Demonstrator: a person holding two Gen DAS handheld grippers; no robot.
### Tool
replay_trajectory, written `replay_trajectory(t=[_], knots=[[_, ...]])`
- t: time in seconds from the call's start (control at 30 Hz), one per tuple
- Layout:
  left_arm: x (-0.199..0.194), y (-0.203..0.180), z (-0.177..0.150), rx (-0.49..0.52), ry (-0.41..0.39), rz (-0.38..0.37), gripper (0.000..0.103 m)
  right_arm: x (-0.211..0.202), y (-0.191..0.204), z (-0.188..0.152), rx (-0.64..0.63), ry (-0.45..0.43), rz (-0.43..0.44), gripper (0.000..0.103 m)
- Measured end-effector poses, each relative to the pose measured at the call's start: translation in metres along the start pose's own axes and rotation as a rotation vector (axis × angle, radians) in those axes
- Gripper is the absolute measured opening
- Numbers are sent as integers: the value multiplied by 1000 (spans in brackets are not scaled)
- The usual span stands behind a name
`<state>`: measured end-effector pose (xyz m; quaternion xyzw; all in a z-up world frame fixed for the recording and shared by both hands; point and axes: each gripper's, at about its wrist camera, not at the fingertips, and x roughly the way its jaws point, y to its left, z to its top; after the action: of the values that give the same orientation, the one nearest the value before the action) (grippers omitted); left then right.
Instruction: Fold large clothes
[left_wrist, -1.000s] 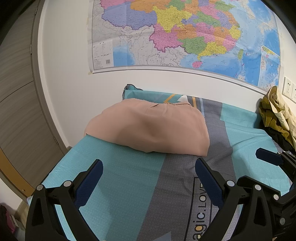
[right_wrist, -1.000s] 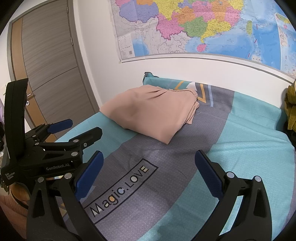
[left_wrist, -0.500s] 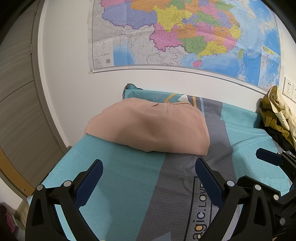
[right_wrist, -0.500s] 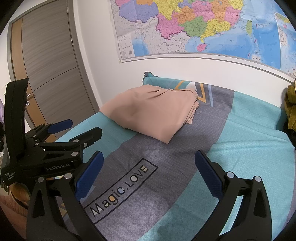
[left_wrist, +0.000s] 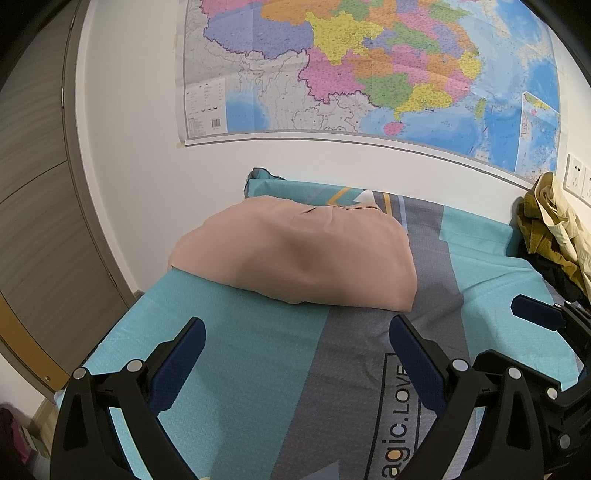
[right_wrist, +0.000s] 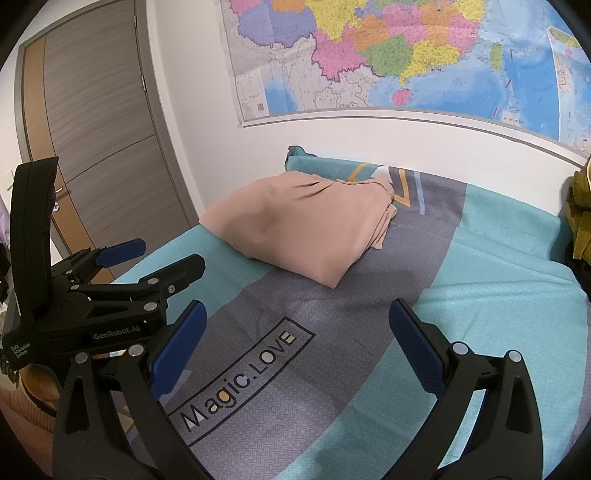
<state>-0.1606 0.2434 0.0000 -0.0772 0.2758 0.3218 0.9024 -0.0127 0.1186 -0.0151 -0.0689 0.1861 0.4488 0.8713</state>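
A folded salmon-pink garment (left_wrist: 295, 258) lies on the far left part of the bed, near the wall; it also shows in the right wrist view (right_wrist: 310, 229). My left gripper (left_wrist: 295, 332) is open and empty, held above the bedsheet short of the garment. My right gripper (right_wrist: 295, 321) is open and empty too, above the grey band of the sheet. The left gripper also shows at the left of the right wrist view (right_wrist: 147, 258), with its jaws apart.
The bed (left_wrist: 240, 350) has a teal and grey sheet printed "Magic.LOVE" (right_wrist: 240, 376). A pile of olive and cream clothes (left_wrist: 550, 236) sits at the right by the wall. A map (left_wrist: 369, 66) hangs above. A wooden door (right_wrist: 99, 140) stands at the left.
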Motion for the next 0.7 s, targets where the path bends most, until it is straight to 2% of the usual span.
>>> replay_trajectory(t=[0.7], knots=[[1,-4,1,4,9,5,96,-2,-2,0,4,-3,5,97]])
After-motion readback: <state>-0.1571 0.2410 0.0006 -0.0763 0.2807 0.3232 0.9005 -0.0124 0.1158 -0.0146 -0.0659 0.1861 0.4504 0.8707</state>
